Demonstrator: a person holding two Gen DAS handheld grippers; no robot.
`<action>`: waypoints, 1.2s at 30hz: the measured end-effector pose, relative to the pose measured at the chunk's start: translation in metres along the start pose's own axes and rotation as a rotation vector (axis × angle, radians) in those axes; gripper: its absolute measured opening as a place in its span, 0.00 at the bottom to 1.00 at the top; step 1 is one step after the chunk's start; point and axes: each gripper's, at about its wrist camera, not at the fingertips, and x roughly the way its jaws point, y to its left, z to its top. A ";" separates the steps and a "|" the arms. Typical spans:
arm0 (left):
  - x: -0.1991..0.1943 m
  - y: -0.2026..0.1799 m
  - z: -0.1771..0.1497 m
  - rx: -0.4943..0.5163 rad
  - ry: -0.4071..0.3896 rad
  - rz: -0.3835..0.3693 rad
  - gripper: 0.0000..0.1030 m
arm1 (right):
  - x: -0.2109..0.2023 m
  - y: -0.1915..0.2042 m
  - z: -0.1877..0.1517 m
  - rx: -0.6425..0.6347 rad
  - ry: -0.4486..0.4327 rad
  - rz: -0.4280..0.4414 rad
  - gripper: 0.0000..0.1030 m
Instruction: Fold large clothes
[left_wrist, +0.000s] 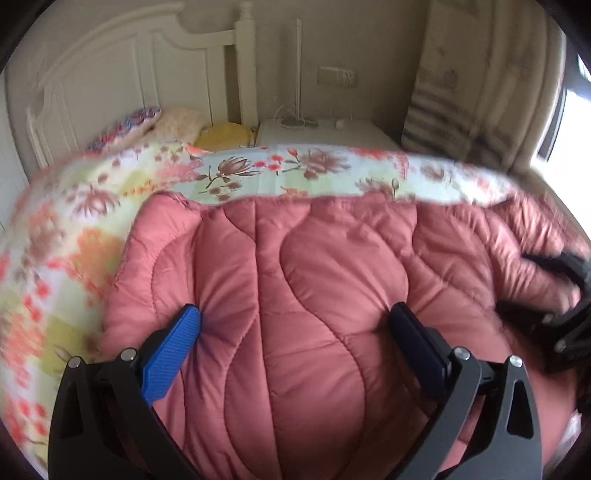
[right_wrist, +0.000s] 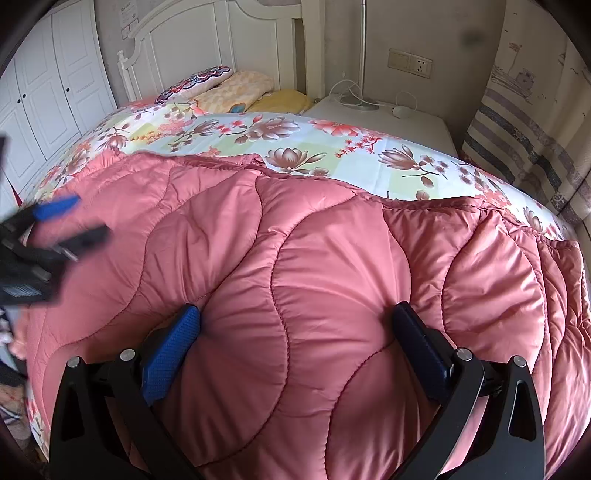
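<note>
Item: pink quilted padded coat (right_wrist: 295, 280), spread across my floral bedsheet (right_wrist: 295, 129) for folding. Left gripper (left_wrist: 295, 325) and right gripper (right_wrist: 295, 325): both released, fingers spread wide, pressing the padding at 6 o'clock, probably to flatten it.

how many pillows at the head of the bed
3, in a row by the headboard: a patterned pillow on the left, a peach one in the middle, a yellow one nearest the nightstand. The bedsheet may hide more.
</note>
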 end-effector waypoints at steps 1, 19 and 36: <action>0.001 0.002 0.001 -0.012 0.002 -0.008 0.98 | 0.000 0.000 0.000 0.000 0.000 -0.001 0.96; -0.061 0.014 -0.020 -0.102 -0.121 0.040 0.98 | -0.001 0.000 0.001 0.011 -0.006 0.009 0.96; -0.036 0.041 -0.056 -0.174 -0.022 0.067 0.98 | -0.001 -0.002 0.000 0.025 -0.012 0.027 0.96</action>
